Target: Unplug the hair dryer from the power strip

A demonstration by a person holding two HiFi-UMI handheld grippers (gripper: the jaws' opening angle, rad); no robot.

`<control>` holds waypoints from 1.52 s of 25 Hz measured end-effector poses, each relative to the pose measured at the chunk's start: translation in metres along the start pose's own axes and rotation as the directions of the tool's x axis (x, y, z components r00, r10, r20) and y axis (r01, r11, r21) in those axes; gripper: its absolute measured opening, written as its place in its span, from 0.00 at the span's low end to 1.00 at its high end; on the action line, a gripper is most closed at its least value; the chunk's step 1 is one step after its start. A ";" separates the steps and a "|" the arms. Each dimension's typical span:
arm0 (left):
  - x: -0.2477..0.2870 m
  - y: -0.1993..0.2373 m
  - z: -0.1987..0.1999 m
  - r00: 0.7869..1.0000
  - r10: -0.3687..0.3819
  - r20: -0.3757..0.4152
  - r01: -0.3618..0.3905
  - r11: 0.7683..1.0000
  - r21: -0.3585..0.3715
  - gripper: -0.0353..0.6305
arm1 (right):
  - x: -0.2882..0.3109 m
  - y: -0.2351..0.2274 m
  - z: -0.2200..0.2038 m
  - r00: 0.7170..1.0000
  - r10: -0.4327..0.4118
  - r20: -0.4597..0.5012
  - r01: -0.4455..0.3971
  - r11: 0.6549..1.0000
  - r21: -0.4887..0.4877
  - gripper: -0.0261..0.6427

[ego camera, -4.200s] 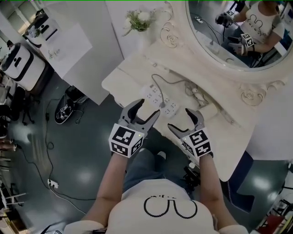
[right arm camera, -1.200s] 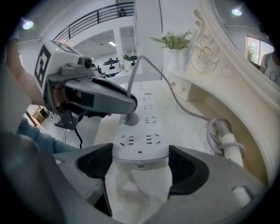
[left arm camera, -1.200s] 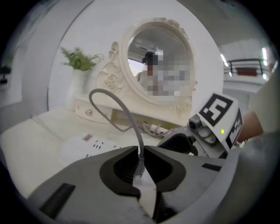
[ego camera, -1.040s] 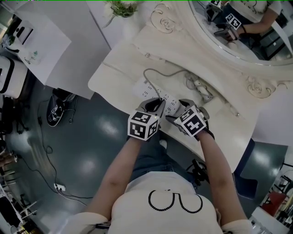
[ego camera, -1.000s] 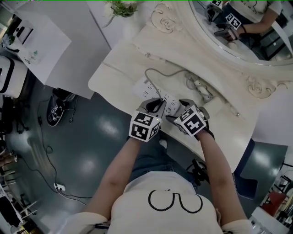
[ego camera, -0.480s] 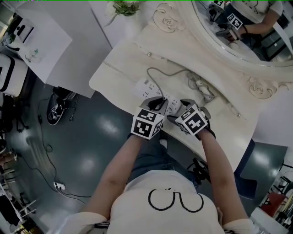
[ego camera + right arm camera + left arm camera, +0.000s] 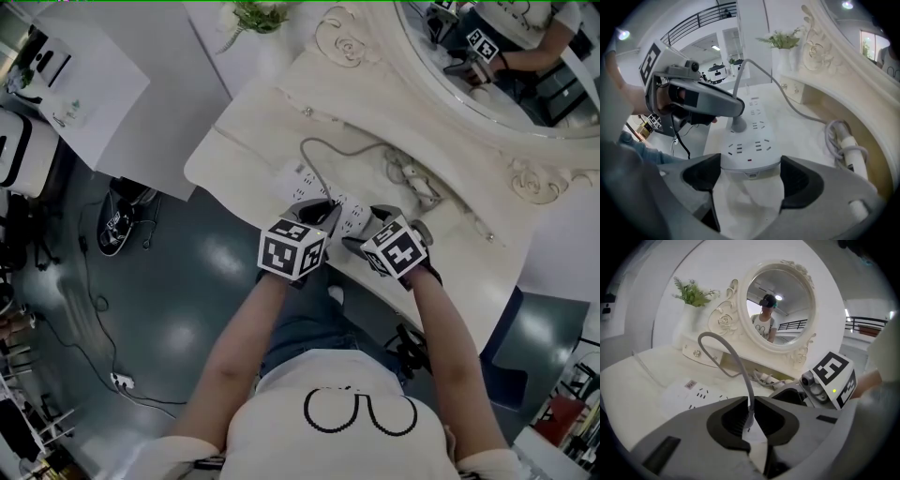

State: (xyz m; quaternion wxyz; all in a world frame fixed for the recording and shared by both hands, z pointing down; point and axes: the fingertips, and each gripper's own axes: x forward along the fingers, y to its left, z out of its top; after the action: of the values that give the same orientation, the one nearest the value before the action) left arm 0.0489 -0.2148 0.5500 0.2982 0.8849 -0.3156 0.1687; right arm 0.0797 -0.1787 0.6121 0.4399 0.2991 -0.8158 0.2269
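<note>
A white power strip lies on the cream vanity top near its front edge. A grey plug with a grey cord stands in one of the strip's sockets. My left gripper is shut on that plug, which shows between the pads in the left gripper view with the cord arching up from it. My right gripper holds the near end of the strip, a jaw pressed on each side. A white hair dryer lies behind with its cord coiled.
An ornate oval mirror stands at the back of the vanity, with a potted plant to its left. The table's front edge runs just under both grippers. Below it is grey floor with cables and a shoe.
Since the earliest frame both grippers have come down from above the table edge and closed, left on the plug, right on the strip. In the last second the left gripper rolled slightly.
</note>
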 end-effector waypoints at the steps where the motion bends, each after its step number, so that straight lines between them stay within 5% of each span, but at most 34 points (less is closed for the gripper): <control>1: 0.001 -0.002 0.000 1.000 0.018 -0.011 -0.017 0.999 0.028 0.11 | 0.000 0.000 0.000 1.000 -0.001 -0.002 0.001 1.000 0.002 0.63; 4: 0.003 -0.009 -0.003 0.996 0.081 -0.040 -0.068 0.963 0.259 0.11 | 0.000 -0.002 -0.001 1.000 -0.010 0.007 0.009 0.999 0.035 0.63; 6: -0.003 -0.014 -0.001 0.998 0.067 -0.017 -0.058 0.941 0.332 0.11 | 0.000 -0.003 0.000 1.000 -0.014 0.015 0.013 0.998 0.053 0.63; 8: -0.014 -0.014 0.005 0.999 0.041 0.012 -0.043 0.944 0.326 0.11 | -0.001 -0.004 0.000 1.000 -0.011 0.013 0.011 0.999 0.048 0.63; 13: -0.031 0.008 0.013 0.999 0.024 0.039 -0.031 0.983 0.179 0.11 | -0.001 -0.003 -0.001 1.000 -0.008 0.012 0.007 1.000 0.027 0.63; 18: -0.030 0.007 0.030 0.997 -0.008 0.076 -0.003 0.991 0.137 0.11 | -0.001 -0.005 0.001 0.998 -0.001 0.064 0.000 1.000 0.023 0.63; 25: -0.032 0.011 0.064 0.995 -0.024 0.096 0.012 0.992 0.124 0.11 | -0.018 -0.003 0.010 0.993 0.007 0.115 -0.010 1.000 0.026 0.64; 36: 0.000 0.017 0.124 0.993 -0.073 0.093 0.056 0.984 0.171 0.11 | -0.088 -0.041 0.045 0.936 -0.114 0.333 0.024 0.965 0.262 0.63; 37: 0.004 0.018 0.127 0.993 -0.077 0.087 0.060 0.982 0.178 0.11 | -0.093 -0.046 0.044 0.932 -0.145 0.332 0.047 0.957 0.287 0.54; 38: 0.007 0.018 0.129 0.994 -0.079 0.080 0.063 0.981 0.183 0.11 | -0.099 -0.050 0.042 0.927 -0.180 0.330 0.072 0.946 0.315 0.24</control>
State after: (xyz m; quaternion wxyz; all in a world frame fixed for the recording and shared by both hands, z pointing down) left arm 0.0566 -0.3112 0.4626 0.2086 0.9255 -0.2797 0.1472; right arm 0.1324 -0.2128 0.5115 0.2498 0.4501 -0.8169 0.2601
